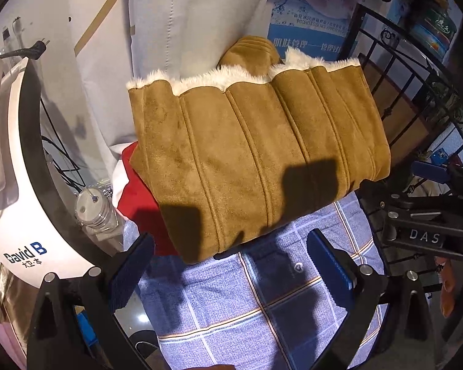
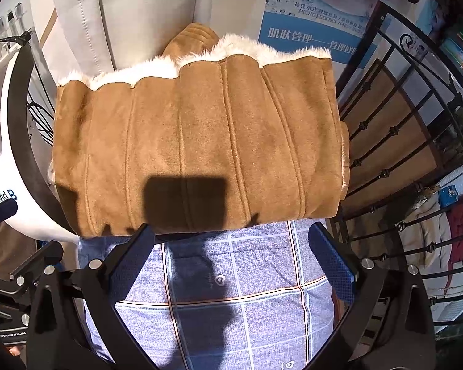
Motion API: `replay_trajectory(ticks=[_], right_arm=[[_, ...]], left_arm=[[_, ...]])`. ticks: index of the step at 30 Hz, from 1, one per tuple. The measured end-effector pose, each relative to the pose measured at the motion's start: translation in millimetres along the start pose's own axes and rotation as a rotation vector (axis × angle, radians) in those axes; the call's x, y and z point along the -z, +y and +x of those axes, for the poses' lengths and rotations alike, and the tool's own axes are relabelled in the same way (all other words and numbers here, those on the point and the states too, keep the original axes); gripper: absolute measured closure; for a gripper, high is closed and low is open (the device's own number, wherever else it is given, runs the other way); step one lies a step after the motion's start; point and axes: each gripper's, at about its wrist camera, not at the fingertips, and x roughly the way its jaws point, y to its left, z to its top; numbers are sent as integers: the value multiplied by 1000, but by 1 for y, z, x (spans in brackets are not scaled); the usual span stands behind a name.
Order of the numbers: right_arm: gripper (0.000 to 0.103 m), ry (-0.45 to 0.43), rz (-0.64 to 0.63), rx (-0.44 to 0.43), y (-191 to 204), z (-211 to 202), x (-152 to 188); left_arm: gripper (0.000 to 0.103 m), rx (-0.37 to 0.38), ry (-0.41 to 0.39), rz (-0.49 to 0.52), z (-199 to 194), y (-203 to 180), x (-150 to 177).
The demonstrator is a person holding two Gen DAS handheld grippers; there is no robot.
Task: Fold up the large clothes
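Both your left gripper (image 1: 231, 265) and right gripper (image 2: 231, 259) hover spread and empty near the folded brown coat (image 2: 197, 148), which rests squarely on the checked cloth (image 2: 247, 293), apparently finished.

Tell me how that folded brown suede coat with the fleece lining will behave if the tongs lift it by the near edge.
The brown suede coat would probably sag, not stay flat: its stitched panels are soft cloth. It looks bulky, with thick fleece lining at the far edge, so likely heavy for one grip. The folded layers may slide open, since nothing visibly holds them together.
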Motion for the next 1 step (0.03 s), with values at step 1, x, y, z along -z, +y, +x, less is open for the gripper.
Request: replay_trajectory(ticks=[1], right_arm=[[5, -1, 2, -2, 0, 0, 0]], left_arm=[[6, -2, 0, 2, 0, 0, 0]])
